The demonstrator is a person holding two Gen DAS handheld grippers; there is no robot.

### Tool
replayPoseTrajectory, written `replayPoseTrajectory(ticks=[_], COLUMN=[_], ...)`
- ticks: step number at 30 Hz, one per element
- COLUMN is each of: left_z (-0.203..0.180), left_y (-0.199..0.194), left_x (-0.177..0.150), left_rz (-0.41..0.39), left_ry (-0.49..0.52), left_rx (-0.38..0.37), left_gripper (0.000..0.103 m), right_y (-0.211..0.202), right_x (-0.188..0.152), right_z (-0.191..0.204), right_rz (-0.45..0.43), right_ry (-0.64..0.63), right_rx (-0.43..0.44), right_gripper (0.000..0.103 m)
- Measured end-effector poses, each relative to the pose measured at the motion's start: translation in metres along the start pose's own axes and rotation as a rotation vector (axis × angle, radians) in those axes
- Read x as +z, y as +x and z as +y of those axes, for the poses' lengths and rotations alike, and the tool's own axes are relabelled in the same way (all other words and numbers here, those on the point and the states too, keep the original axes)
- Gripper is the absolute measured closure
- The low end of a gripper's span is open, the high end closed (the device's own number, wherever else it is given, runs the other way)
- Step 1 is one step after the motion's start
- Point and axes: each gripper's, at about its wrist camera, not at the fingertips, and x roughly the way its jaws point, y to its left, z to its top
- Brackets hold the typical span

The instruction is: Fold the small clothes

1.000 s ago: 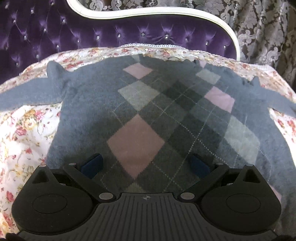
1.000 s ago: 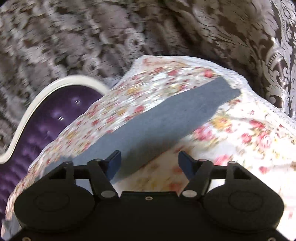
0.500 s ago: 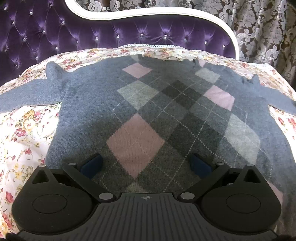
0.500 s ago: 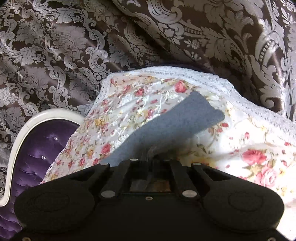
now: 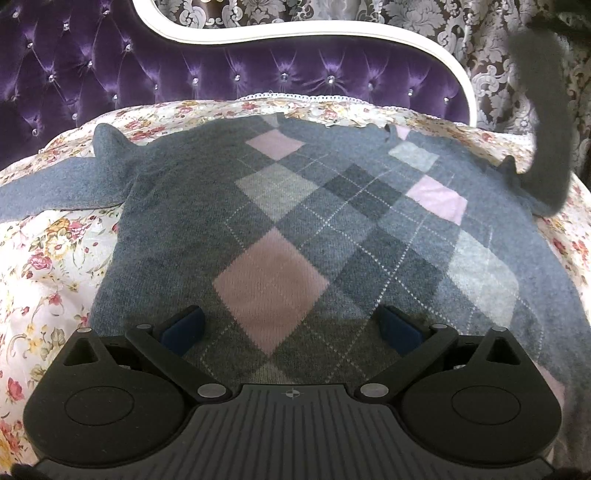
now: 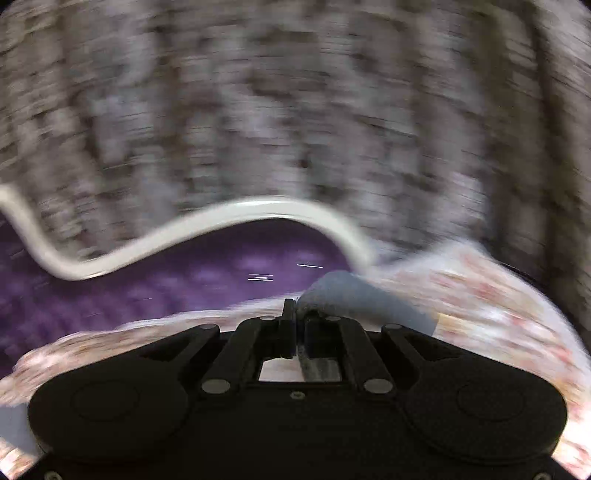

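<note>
A grey-blue argyle sweater (image 5: 295, 229) with pink and pale diamonds lies flat on the flowered bedspread (image 5: 48, 258). Its left sleeve (image 5: 55, 184) stretches out to the left. Its right sleeve (image 5: 543, 110) is lifted into the air at the upper right. My left gripper (image 5: 291, 328) is open, low over the sweater's hem, holding nothing. My right gripper (image 6: 299, 321) is shut on the right sleeve's cuff (image 6: 354, 295); that view is blurred by motion.
A purple tufted headboard (image 5: 258, 70) with a white curved frame (image 5: 332, 31) stands behind the bed, and it also shows in the right wrist view (image 6: 166, 291). Patterned brown curtains (image 5: 491, 74) hang behind it. The bedspread falls away at left and right.
My right gripper closed on the right sleeve's cuff and has lifted it up and swung leftward. The sleeve now hangs in the air. My left gripper has barely moved.
</note>
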Motion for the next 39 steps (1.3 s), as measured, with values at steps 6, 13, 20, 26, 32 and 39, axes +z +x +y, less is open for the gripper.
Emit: replayPoseTrajectory(ticks=[6, 13, 20, 26, 32, 39], left_z=[0.001, 0.001, 0.007, 0.025, 0.042, 0.038], left_y=[-0.001, -0.001, -0.004, -0.019, -0.023, 0.004], left_x=[0.000, 0.000, 0.003, 0.011, 0.041, 0.074], left_rz=[-0.006, -0.009, -0.001, 0.010, -0.063, -0.104], left_ry=[-0.007, -0.010, -0.020, -0.059, -0.008, 0.091], left_rx=[-0.006, -0.009, -0.030, -0.072, 0.014, 0.075], left_gripper=[0.000, 0.000, 0.001, 0.001, 0.001, 0.001], right_y=[0.053, 0.129, 0.109, 0.098, 0.101, 0.109], right_x=[-0.035, -0.147, -0.152, -0.121, -0.122, -0.144], right_z=[0.165, 0.277, 0.260, 0.173, 0.080, 0.040], right_rz=[0.128, 0.400, 0.392, 0.305, 0.267, 0.310], right_ry=[-0.187, -0.347, -0.326, -0.197, -0.073, -0.046], right_rx=[0.281, 0.418, 0.524, 0.364, 0.102, -0.025], right_gripper=[0.093, 0.089, 0.043, 0.043, 0.043, 0.043])
